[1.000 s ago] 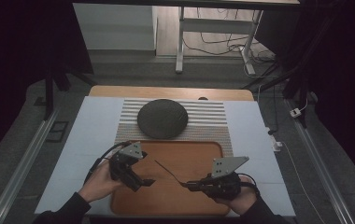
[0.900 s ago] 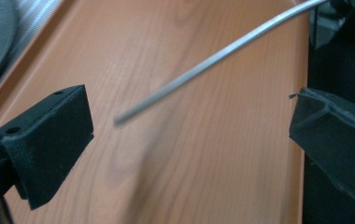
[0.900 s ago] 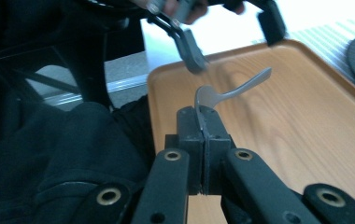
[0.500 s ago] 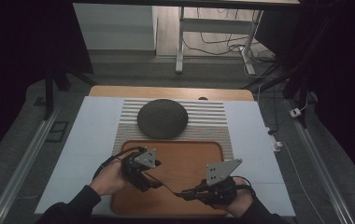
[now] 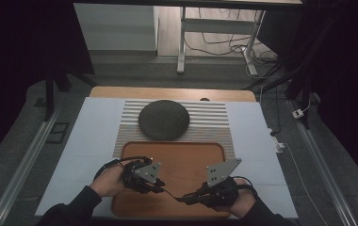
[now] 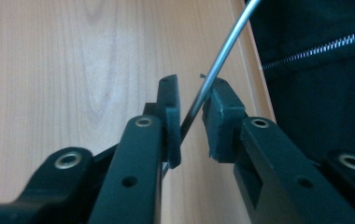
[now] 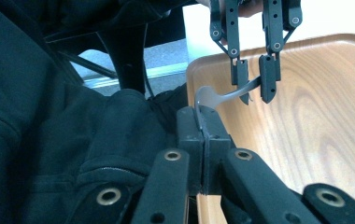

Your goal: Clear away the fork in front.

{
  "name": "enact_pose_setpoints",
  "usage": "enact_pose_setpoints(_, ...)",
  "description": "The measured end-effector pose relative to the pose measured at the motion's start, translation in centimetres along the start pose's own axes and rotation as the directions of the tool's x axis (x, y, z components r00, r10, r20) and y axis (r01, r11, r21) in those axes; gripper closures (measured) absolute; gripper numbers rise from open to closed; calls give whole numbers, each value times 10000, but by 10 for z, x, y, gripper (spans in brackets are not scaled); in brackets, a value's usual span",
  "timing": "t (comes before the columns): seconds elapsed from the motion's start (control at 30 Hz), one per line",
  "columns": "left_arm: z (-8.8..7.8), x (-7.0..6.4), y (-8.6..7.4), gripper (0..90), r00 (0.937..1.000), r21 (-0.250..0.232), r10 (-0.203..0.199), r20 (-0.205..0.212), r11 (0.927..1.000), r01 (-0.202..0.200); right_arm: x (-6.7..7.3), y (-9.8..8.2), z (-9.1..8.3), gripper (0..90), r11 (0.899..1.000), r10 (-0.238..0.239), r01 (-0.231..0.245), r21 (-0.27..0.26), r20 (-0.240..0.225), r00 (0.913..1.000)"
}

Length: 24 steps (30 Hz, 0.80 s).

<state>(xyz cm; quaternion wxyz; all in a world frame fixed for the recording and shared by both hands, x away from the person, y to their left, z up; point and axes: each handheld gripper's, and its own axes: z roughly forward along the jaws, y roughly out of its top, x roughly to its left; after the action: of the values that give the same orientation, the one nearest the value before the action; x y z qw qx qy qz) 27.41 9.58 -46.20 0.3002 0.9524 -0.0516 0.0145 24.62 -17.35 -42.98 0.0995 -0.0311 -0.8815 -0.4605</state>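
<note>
Left tool [image 6: 190, 119] nearer, closing round utensil [image 6: 217, 65]

Dark round plate [image 5: 163, 119] on a striped placemat [image 5: 215, 123], wooden tray [image 5: 191, 155] just in front, pale table cover [image 5: 92, 127], white power strip [image 5: 279, 144] at the right edge
</note>
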Motion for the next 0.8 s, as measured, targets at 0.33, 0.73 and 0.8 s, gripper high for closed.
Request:
enact_pose_setpoints(0.33,4,-6,3,838,9929,318,988,662,9944,-1011,-8,-4,-2,855,9980,620,-628,-106,-625,9961)
enact_pose_setpoints(0.73,-5,-8,-2,862,9983,84,-329,479,9994,326,-9,-3,-4,556,9979,640,-648,-20,1934,9790)
enact_pose_setpoints(0.8,-8,-9,-4,862,9954,148,-870,404,9961,865,-9,-3,-4,535,9981,588,-614,54,2168,9744)
